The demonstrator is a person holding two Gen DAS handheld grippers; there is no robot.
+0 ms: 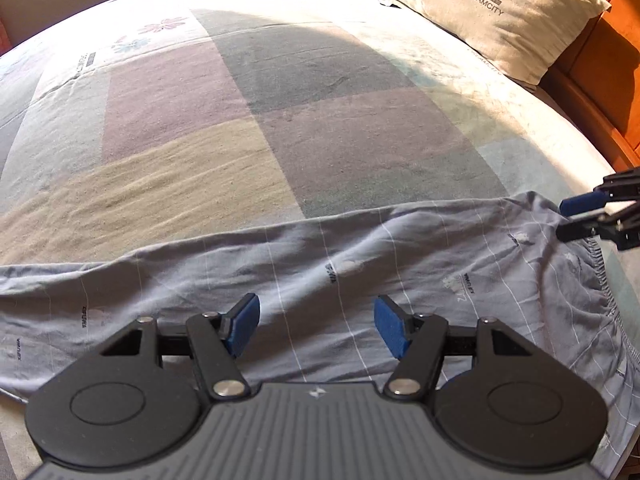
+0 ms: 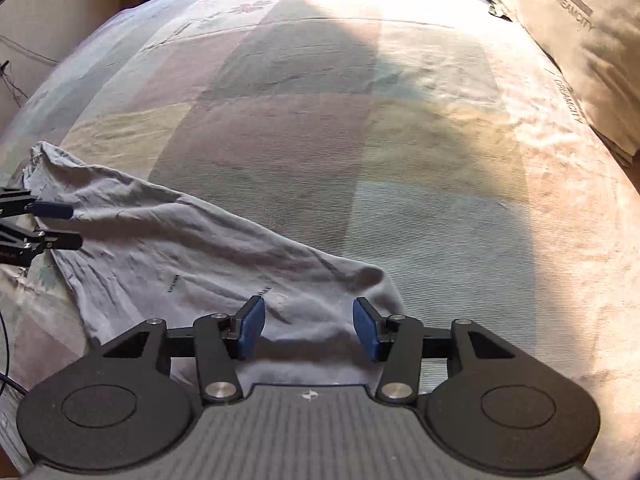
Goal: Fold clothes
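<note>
A grey-blue pair of pyjama trousers point(image 1: 360, 272) with thin white lines lies lengthwise along the near part of the bed, its elastic waistband point(image 1: 600, 276) at the right end. My left gripper point(image 1: 316, 326) hangs open just above the middle of the cloth, with nothing pinched between its blue pads. In the right wrist view the trousers point(image 2: 180, 256) run from the left edge down to my right gripper point(image 2: 308, 328), which is open over the crumpled end. The right gripper point(image 1: 572, 218) also shows open at the waistband corner, and the left gripper point(image 2: 64, 225) open over the far end.
A patchwork bedsheet point(image 1: 280, 120) covers the mattress, partly in bright sunlight. A cream pillow point(image 1: 512, 12) printed "DREAMCITY" lies at the back right, and the same pillow point(image 2: 592, 20) shows in the right wrist view. A wooden bed frame point(image 1: 600, 88) borders the right side. Thin cables point(image 2: 12, 80) hang at the far left.
</note>
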